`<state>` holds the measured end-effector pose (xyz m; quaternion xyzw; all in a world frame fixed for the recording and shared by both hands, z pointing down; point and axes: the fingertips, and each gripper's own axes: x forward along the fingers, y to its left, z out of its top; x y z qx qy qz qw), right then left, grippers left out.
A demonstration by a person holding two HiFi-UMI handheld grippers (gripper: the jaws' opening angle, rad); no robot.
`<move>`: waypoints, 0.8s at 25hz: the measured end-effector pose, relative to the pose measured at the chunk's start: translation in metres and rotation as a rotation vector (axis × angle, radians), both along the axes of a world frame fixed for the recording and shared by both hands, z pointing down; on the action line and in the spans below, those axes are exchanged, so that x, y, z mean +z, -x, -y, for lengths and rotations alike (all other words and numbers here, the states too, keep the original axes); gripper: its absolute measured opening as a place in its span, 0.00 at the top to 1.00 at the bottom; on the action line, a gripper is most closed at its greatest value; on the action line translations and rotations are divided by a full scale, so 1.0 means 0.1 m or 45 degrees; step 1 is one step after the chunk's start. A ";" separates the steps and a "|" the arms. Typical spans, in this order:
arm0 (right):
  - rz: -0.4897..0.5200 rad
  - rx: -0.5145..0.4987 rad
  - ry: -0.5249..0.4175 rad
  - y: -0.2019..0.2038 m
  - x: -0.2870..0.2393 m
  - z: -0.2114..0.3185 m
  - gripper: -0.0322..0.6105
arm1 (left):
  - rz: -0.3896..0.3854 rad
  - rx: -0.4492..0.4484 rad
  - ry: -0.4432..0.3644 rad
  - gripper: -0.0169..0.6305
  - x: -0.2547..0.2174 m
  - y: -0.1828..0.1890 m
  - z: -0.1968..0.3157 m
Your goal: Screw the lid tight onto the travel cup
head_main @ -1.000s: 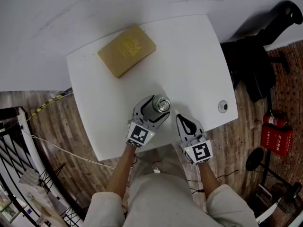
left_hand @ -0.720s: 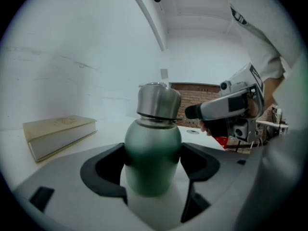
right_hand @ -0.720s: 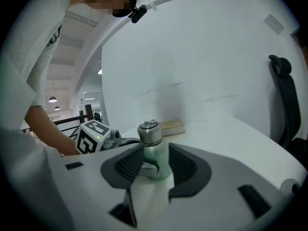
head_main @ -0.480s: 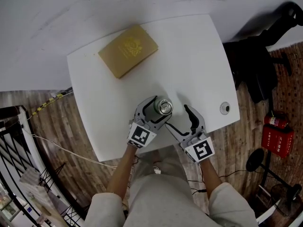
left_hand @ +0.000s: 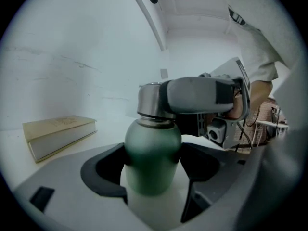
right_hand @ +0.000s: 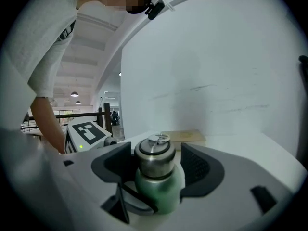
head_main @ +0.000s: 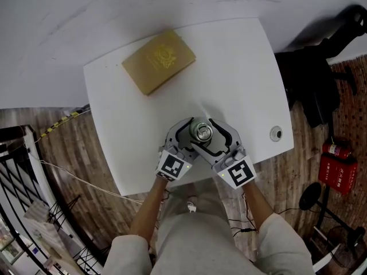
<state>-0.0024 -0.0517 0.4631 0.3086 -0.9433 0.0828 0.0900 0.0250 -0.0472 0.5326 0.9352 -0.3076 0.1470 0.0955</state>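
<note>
The white table (head_main: 241,62) carries little: a tan book (head_main: 159,61) lying flat at the far side, well apart from my work, and the green cup (left_hand: 153,143) standing upright near the front edge. My left claw (head_main: 186,137) is clamped on the cup's green body, one pad on each side, and holds it upright against turning. My right claw (right_hand: 155,165) reaches in from the other side. Its jaws stand apart around the steel lid (right_hand: 155,154); they have just been closing a little, but the pads do not press on it yet.

The lid sits on the cup's mouth, so nothing inside shows, and I cannot tell whether the cup is full or empty. How tight the lid already is I cannot tell either.

To do this turn well, I judge I should close squarely on the lid's steel wall, level with it, then twist while the left claw holds firm. A crooked bite could slip or tip the cup.

A small round fitting (head_main: 276,133) sits by the table's right edge.
</note>
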 end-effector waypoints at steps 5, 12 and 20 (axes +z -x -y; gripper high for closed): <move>-0.030 -0.070 -0.032 0.10 0.00 0.06 0.51 | 0.004 0.003 -0.001 0.44 0.01 0.01 0.00; -0.183 -0.185 -0.052 0.16 0.07 0.05 0.55 | 0.001 0.001 -0.002 0.44 0.01 0.01 0.00; -0.214 -0.058 -0.113 0.12 0.08 0.04 0.55 | 0.004 0.005 -0.001 0.44 0.01 0.00 -0.01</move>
